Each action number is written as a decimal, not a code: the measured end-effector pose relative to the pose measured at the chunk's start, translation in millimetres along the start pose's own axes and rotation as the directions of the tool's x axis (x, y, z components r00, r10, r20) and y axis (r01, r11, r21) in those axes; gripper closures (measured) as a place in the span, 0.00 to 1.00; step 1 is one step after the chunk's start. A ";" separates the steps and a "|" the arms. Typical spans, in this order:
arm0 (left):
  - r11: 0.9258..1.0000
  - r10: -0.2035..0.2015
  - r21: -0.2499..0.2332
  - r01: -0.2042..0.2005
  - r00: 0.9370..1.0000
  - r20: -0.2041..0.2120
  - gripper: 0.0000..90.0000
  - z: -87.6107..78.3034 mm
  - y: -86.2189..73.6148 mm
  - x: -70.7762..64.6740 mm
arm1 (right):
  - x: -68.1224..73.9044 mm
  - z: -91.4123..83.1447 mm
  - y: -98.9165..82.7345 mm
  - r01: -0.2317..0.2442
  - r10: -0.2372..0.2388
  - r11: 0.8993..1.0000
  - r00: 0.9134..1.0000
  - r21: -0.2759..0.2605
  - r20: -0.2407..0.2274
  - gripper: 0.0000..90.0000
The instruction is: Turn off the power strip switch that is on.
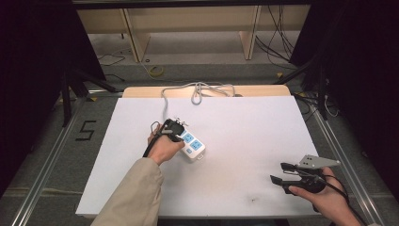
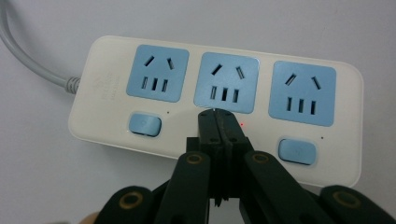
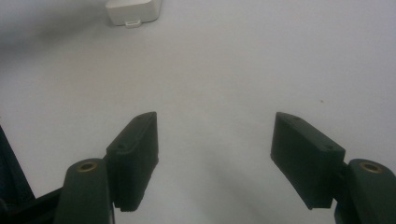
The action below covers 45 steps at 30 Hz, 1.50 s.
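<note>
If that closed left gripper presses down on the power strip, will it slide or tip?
The power strip lies flat and wide, so tipping seems unlikely. Its smooth casing on the white table might skid under sideways force. Its grey cord looks flexible, probably offering slight drag.

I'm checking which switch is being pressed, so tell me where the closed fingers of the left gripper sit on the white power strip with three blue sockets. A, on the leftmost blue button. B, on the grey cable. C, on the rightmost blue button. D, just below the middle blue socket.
D: in the left gripper view the shut left gripper has its tip just under the middle blue socket of the white power strip.
</note>
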State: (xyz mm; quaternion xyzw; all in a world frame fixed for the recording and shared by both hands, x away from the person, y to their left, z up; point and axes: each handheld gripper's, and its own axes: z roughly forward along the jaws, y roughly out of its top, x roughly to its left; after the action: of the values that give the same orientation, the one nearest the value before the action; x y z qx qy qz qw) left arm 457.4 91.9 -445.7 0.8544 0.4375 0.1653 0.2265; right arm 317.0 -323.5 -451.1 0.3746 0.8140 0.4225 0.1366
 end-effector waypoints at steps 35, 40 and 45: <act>0.997 0.006 -0.081 -0.005 1.000 0.008 1.00 -15.3 -3.3 3.0 | 0.4 -0.2 0.3 -0.005 0.005 1.000 1.000 -0.003 -0.003 0.36; 0.995 0.006 -0.095 -0.006 1.000 0.003 1.00 -16.1 -6.7 3.6 | 0.6 0.4 0.3 -0.005 0.005 1.000 1.000 -0.003 -0.005 0.36; 0.994 0.004 -0.109 -0.004 1.000 0.003 0.97 -18.4 -10.0 2.9 | -0.1 -0.2 0.3 -0.004 0.004 1.000 1.000 -0.002 -0.005 0.36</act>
State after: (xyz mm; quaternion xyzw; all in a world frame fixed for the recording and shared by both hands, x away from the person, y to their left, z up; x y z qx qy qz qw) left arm 443.5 103.9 -435.3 0.8419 0.4258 0.1880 0.2729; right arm 317.1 -323.5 -450.8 0.3752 0.8130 0.4246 0.1343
